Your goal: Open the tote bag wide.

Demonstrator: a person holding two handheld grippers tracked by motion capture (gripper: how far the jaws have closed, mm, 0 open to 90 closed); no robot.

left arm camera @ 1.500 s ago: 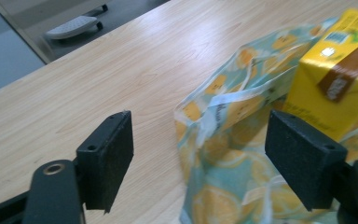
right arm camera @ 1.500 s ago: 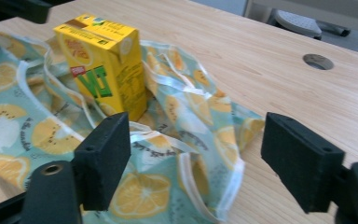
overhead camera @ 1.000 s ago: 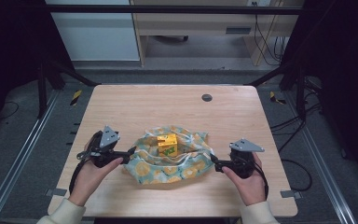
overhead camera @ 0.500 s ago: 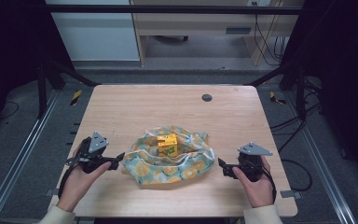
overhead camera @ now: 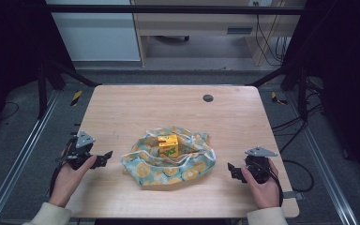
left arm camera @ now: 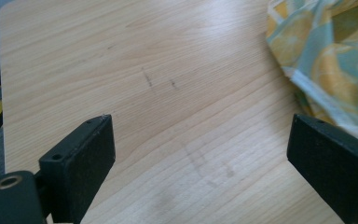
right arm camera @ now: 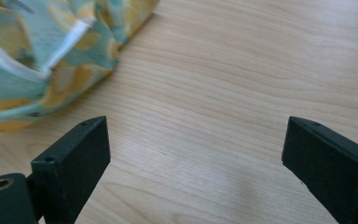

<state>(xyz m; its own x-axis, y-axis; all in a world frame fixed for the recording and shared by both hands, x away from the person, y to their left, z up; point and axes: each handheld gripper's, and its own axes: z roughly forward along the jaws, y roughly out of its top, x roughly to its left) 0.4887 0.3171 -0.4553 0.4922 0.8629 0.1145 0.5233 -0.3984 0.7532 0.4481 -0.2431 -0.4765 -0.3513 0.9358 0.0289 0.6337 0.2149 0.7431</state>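
Cream sleeves (overhead camera: 47,214); black grippers, grey three-cornered plates (overhead camera: 85,139).

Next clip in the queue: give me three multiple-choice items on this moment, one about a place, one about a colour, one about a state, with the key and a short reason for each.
1. Where does the small box sit?
A. On bare wood at the far table edge
B. In the hollow of the crumpled cloth
C. Between the jaws of the left gripper

2. What colour is the box mainly?
A. Yellow-orange
B. Blue
C. White

3. How do the jaws of the right gripper stand?
A. Shut on the cloth
B. Shut on nothing
C. Open, holding nothing

Key: 1 B, the high view shows the cloth's folds rising around the box at mid-table. 2 A, its faces show yellow-orange with a green mark. 3 C, the right gripper view shows its two jaws wide apart with bare wood between them, the cloth off to one side.
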